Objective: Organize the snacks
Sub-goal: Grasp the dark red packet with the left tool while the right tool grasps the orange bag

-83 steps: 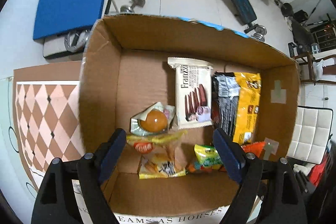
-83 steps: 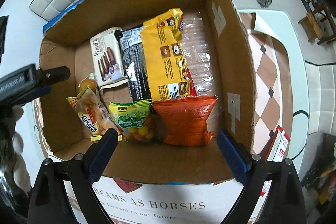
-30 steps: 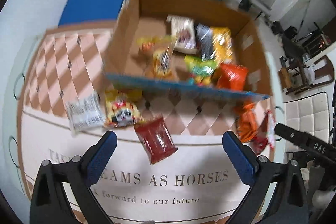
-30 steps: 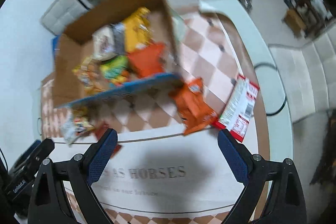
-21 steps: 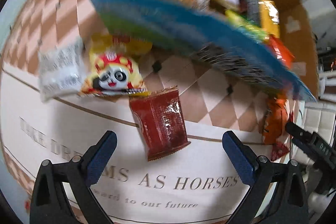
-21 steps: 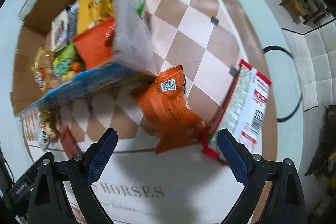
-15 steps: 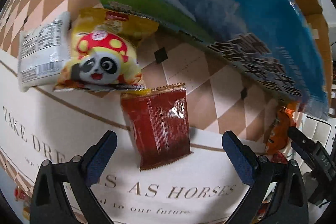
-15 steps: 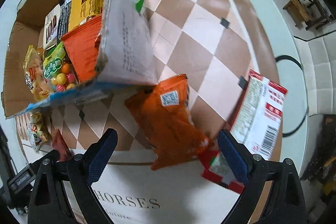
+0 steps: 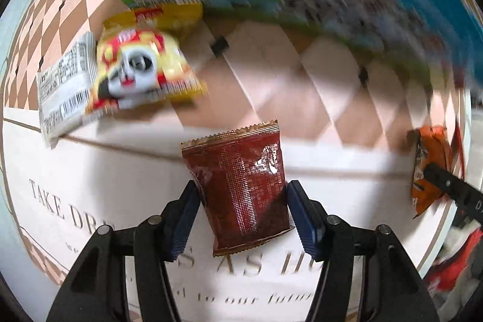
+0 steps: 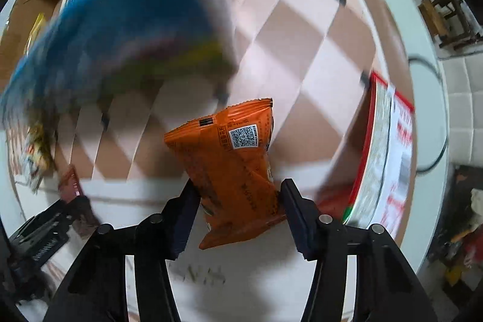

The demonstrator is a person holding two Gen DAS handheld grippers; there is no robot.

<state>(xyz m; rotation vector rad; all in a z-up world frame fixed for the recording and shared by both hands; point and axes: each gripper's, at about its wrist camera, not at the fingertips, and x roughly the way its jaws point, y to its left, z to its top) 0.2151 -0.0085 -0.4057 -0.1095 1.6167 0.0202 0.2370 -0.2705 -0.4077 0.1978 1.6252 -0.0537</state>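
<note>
The left gripper (image 9: 241,201) has just been closing and its jaws now press a dark red packet (image 9: 240,189). The right gripper (image 10: 238,198) has also just been closing and squeezes an orange packet (image 10: 232,168).

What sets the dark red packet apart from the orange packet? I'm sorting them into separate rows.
The dark red packet is flat, with fine print on its back; the orange packet is puffier, creased, and bears a QR code. The left gripper has just closed onto the red one, the right gripper onto the orange. Both are small sealed pouches with crimped top edges on the table, gripped by their sides.
</note>
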